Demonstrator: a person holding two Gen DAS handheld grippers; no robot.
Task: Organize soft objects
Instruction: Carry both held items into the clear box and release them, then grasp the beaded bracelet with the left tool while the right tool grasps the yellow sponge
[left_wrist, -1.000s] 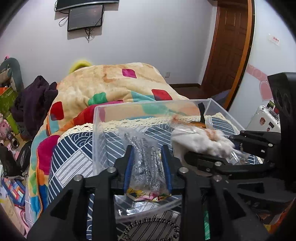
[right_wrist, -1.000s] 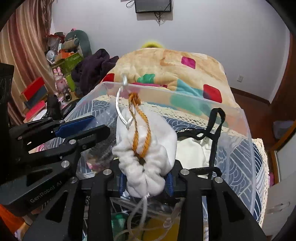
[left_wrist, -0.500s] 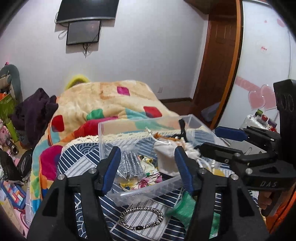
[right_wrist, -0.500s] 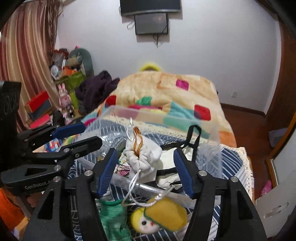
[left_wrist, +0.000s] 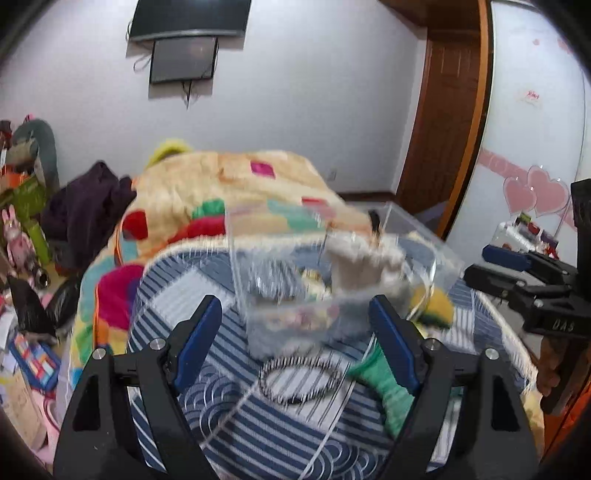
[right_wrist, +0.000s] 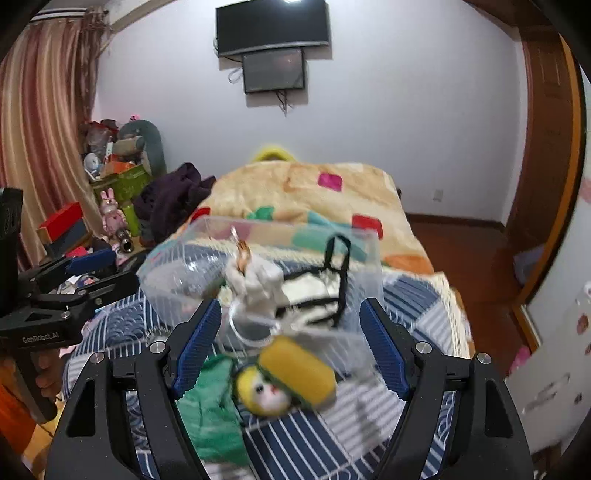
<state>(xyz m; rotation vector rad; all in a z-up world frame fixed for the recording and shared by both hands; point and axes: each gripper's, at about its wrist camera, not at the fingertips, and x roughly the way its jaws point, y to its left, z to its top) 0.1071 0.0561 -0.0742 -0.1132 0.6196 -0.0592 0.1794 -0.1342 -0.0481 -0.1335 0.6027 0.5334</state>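
Both claws opening, empty, before clear bin (right_wrist: 369, 280)

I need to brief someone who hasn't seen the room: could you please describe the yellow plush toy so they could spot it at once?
On the blue-and-white striped bedspread, just in front of the clear plastic box, lies the yellow plush toy. A green cloth lies beside it, but only the toy has a small white face.

You face a clear bin (right_wrist: 258, 280) on the quilt (right_wrist: 406, 295); a pouch (right_wrist: 258, 284) sits inside. At six o'clock of it lies a plush toy (right_wrist: 288, 380), a cloth (right_wrist: 210, 406) at seven.
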